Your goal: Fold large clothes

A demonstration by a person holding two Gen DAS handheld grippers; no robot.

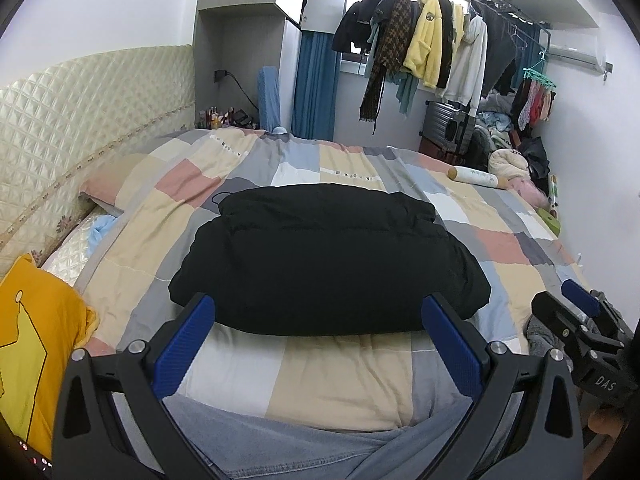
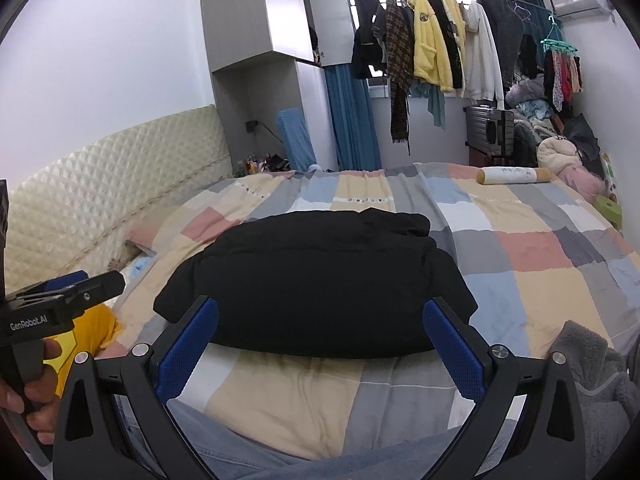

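Note:
A black padded jacket lies folded into a compact bundle on the checked bedspread; it also shows in the right wrist view. My left gripper is open and empty, held back from the jacket's near edge. My right gripper is open and empty too, just short of that same edge. The right gripper shows at the right edge of the left wrist view. The left gripper shows at the left edge of the right wrist view.
A yellow garment lies at the near left of the bed and a grey fleece item at the near right. A rolled white cylinder rests at the far right. A quilted headboard runs along the left. Hanging clothes fill the back.

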